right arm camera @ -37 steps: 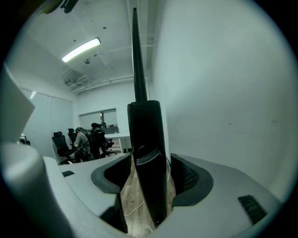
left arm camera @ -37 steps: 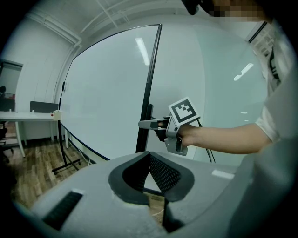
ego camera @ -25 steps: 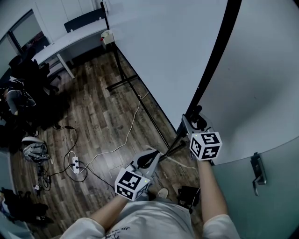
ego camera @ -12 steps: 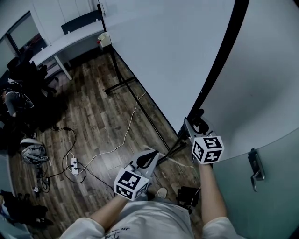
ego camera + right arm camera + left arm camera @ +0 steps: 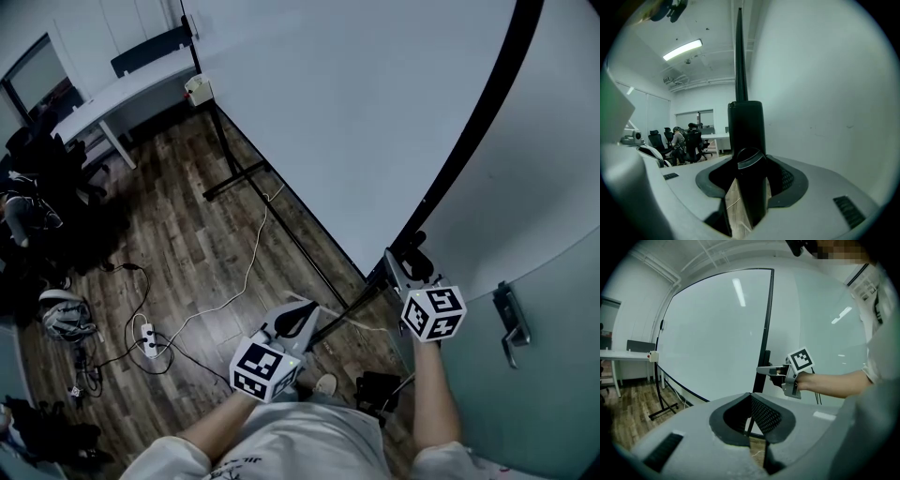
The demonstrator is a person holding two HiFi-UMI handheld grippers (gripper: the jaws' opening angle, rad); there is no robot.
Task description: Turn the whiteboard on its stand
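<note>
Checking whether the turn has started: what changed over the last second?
The right hand-held gripper, clamped on the black edge of the whiteboard, moved rightward and a little toward the person, swinging that edge with it. The grip stayed; the left hand-held gripper stayed low, shut and empty.

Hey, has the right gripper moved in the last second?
Yes. In the head view the right gripper, clamped on the whiteboard's black frame, has swung to the right, closing the gap to the door handle.

Right gripper (image 5: 412,255) clamped, arm outstretched; left gripper (image 5: 300,317) fingers (image 5: 765,417) together.
</note>
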